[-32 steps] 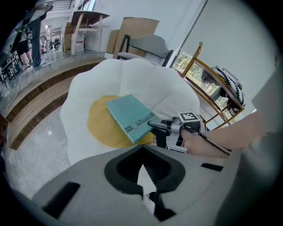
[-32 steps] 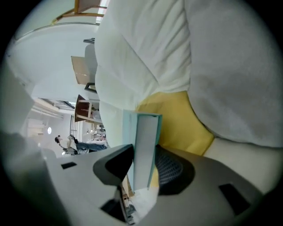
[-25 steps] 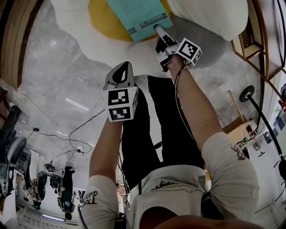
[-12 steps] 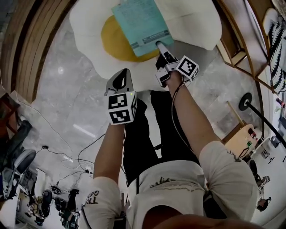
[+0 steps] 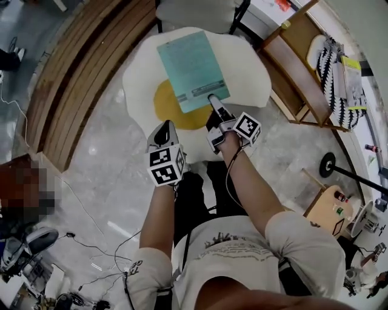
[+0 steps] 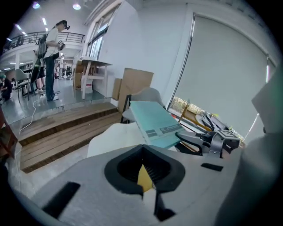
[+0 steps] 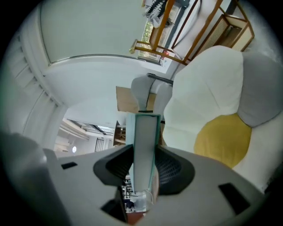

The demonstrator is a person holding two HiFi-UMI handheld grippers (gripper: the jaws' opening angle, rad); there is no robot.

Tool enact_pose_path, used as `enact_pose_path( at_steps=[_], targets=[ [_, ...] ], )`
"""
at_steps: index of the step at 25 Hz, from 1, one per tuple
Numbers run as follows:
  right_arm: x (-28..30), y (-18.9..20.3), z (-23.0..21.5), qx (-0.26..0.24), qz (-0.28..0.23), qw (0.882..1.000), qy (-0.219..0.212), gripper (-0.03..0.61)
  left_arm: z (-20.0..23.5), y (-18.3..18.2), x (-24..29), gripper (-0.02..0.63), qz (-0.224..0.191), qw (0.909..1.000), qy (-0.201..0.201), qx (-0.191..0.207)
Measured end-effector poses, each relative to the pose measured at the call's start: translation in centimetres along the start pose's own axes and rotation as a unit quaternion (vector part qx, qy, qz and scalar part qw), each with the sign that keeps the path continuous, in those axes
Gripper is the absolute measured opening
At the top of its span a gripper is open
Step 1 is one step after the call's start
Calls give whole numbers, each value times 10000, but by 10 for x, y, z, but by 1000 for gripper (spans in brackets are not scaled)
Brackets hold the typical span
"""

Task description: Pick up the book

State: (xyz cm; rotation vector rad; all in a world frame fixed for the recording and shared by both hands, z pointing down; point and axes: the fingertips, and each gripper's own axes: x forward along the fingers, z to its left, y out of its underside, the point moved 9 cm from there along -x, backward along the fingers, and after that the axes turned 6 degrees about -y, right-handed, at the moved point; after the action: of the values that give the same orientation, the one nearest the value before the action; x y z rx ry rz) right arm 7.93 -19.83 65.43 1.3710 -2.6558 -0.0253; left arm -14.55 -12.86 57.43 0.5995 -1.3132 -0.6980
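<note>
The book (image 5: 193, 69) is a thin teal paperback, held flat in the air above a white egg-shaped cushion (image 5: 242, 66) with a yellow yolk (image 5: 171, 110). My right gripper (image 5: 213, 102) is shut on the middle of the book's near edge. In the right gripper view the book (image 7: 143, 137) stands edge-on between the two black pads of the right gripper (image 7: 143, 165), which press on both covers. My left gripper (image 5: 165, 132) hangs to the left of the book, apart from it, jaws together and empty. The left gripper view shows the book (image 6: 154, 123) off to the right.
Wooden steps (image 5: 79, 79) run along the left of the cushion. A wooden rack (image 5: 303, 72) with a striped item stands at the right. Chair legs (image 5: 239, 15) rise behind the cushion. Cables (image 5: 97, 242) lie on the marble floor. A person (image 6: 51, 57) stands far off.
Both grippers have risen well above the floor. The book has come up with the right gripper, and the cushion now looks smaller and farther below.
</note>
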Motion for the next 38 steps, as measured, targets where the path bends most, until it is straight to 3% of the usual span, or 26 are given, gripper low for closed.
enact_pose_path(
  at_steps=[10,15,21,29,38],
  targets=[
    [-46,11,156,282,-484,9967,-579,175,-28,-112,-111,15,-1144,9930,48,298],
    [-47,-5,224,255,-608,9916,-1111,175,-38,-167,-157,15,-1759,9841,96,241],
    [-50,-27,297,180,-717,9868,-1442,175,-50,-215,-204,15,-2392,9702,-37,392],
    [-47,-45,347,252,-666,9875,-1404,173,-66,-259,-231,15,-2841,9578,57,438],
    [-51,-48,350,85,-642,9904,-1224,173,-75,-264,-230,15,-2827,9578,229,471]
  ],
)
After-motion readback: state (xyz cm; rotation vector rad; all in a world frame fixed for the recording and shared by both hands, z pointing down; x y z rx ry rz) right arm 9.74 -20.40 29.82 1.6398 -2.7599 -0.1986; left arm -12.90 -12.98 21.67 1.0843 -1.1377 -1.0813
